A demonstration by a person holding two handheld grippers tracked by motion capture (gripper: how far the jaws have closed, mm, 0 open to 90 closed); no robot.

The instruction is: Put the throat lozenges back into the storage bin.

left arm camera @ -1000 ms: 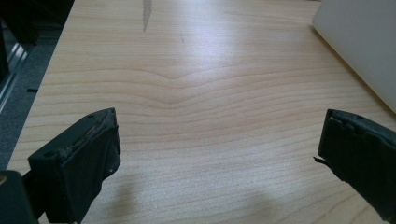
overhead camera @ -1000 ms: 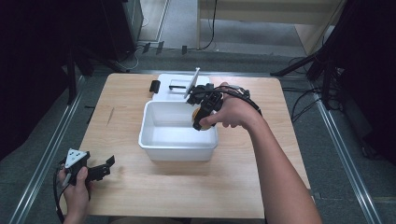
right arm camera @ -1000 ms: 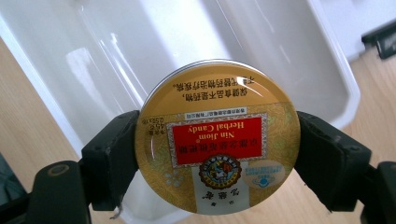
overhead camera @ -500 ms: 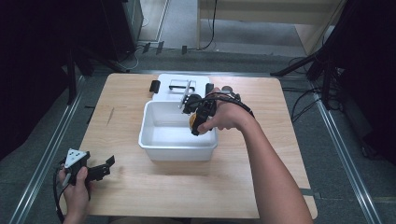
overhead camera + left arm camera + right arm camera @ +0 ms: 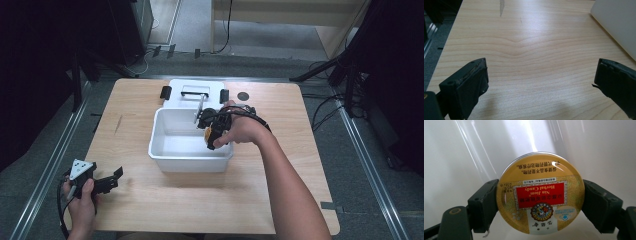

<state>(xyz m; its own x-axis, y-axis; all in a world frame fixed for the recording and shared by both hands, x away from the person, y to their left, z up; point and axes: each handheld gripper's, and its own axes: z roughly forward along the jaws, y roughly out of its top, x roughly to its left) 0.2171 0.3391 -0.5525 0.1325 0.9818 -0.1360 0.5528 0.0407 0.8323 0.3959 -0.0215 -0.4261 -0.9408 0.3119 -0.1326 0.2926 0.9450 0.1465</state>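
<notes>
1. The right gripper (image 5: 540, 202) has its fingers (image 5: 484, 205) clamped on a round yellow candy tin (image 5: 541, 193), one finger on each side of the tin's rim.
2. The lid of the tin faces the right gripper view; its red label reads "Nin Jiom Herbal Candy" and appears upside down there.
3. Behind the tin in that view is the glossy white inside of the plastic tub (image 5: 461, 157).
4. In the high view the right gripper (image 5: 211, 131) is held over the right part of the white plastic tub (image 5: 172, 160), just inside its right wall, with the yellow of the tin (image 5: 210, 135) showing below the right hand (image 5: 240, 129).
5. The tub stands at the middle of the wooden bench (image 5: 280, 200), with its white lid (image 5: 186, 100) lying flat just behind it, touching or nearly touching the tub's back wall, near the bench's far edge.
6. The lid has a white handle and a black latch at each end.
7. A small dark round spot (image 5: 243, 96) sits on the bench just right of the lid.
8. The left gripper (image 5: 114, 177) is held by the left hand (image 5: 82, 200) over the near left corner of the bench, well apart from the tub.
9. Its fingers (image 5: 470, 87) are spread wide apart with nothing between them, above bare wood (image 5: 529, 50); a corner of the tub (image 5: 616, 22) shows at the upper right of the left gripper view.
</notes>
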